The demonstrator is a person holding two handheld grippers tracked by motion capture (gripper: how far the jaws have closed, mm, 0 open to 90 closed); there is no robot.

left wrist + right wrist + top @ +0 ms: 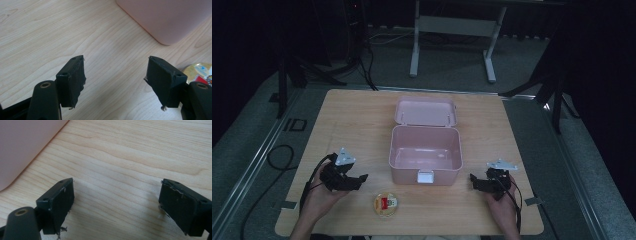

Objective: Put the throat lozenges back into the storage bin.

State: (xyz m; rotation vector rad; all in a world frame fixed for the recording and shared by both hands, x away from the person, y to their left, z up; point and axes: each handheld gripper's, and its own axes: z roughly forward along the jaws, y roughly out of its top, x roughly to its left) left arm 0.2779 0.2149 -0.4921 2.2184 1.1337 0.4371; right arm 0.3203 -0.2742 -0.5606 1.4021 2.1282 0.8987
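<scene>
High view: pink box (425,154) open mid-counter (347,120), lid thrown back. Small round tin (386,204) lying flat before the box's front wall, just right of the left gripper (360,178), well apart from the right gripper (473,178); nearer to the left hand, then.

Left gripper view: jaws parted over bare wood, nothing between them; tin (200,72) peeking beside the right-hand jaw, box corner (165,22) ahead.

Right gripper view: jaws wide apart, gripping nothing; box wall (22,147) at upper left.
</scene>
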